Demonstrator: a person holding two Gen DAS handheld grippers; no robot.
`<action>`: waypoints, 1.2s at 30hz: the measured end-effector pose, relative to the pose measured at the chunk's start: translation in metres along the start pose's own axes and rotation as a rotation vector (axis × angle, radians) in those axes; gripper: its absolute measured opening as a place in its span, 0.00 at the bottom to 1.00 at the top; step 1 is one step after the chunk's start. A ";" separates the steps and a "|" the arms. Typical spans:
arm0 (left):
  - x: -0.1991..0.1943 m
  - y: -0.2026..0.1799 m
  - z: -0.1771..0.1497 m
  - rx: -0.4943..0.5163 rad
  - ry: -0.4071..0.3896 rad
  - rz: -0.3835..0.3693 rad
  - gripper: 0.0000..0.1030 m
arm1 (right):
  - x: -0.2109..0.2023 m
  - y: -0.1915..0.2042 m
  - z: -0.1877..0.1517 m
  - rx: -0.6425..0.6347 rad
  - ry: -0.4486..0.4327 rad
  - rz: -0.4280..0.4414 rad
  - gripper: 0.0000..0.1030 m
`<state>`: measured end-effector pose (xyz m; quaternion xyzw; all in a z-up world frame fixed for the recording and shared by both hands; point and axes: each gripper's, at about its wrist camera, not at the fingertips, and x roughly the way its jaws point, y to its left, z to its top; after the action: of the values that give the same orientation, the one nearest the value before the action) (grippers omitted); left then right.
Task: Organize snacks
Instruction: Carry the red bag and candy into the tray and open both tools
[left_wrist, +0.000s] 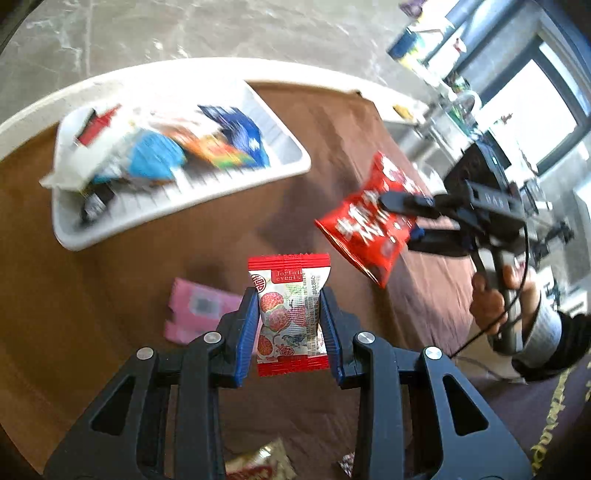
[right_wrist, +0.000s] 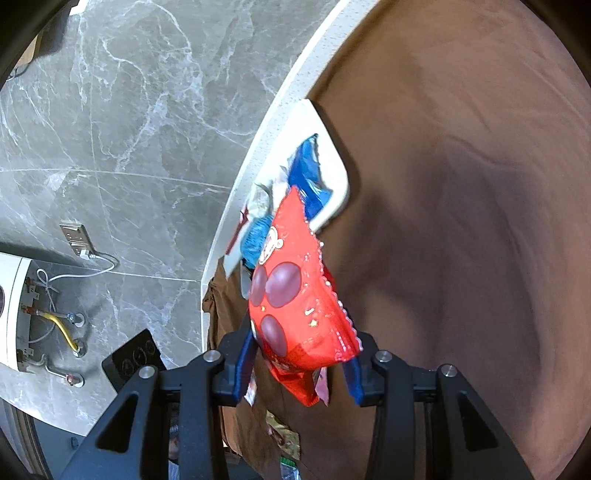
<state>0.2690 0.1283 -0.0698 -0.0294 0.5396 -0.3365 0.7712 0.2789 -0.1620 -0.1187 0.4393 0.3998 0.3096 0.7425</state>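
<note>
My left gripper (left_wrist: 289, 299) is shut on a small red-and-white candy packet (left_wrist: 290, 314) with fruit pictures, held above the brown tablecloth. My right gripper (left_wrist: 397, 206) is shut on a red snack bag (left_wrist: 369, 225), held in the air to the right of the white tray (left_wrist: 288, 168). In the right wrist view the right gripper (right_wrist: 301, 354) holds the red snack bag (right_wrist: 299, 295) in front of the tray (right_wrist: 338, 173). The tray holds several snack packets, blue, orange and white.
A pink packet (left_wrist: 195, 310) lies on the cloth (left_wrist: 110, 295) left of my left gripper. More packets (left_wrist: 258, 465) lie at the bottom edge. The table's white rim (right_wrist: 280, 110) borders a grey marble floor. Shelves and windows stand at the far right.
</note>
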 end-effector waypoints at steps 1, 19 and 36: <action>-0.003 0.006 0.006 -0.011 -0.009 0.003 0.29 | 0.001 0.002 0.003 -0.003 0.000 0.002 0.42; 0.002 0.086 0.134 -0.118 -0.113 0.008 0.29 | 0.053 0.044 0.120 -0.012 0.049 0.031 0.42; 0.043 0.142 0.185 -0.219 -0.123 0.077 0.31 | 0.118 0.078 0.179 -0.219 0.069 -0.231 0.67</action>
<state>0.5040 0.1550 -0.0856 -0.1132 0.5254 -0.2432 0.8075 0.4827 -0.1060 -0.0341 0.2961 0.4367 0.2790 0.8023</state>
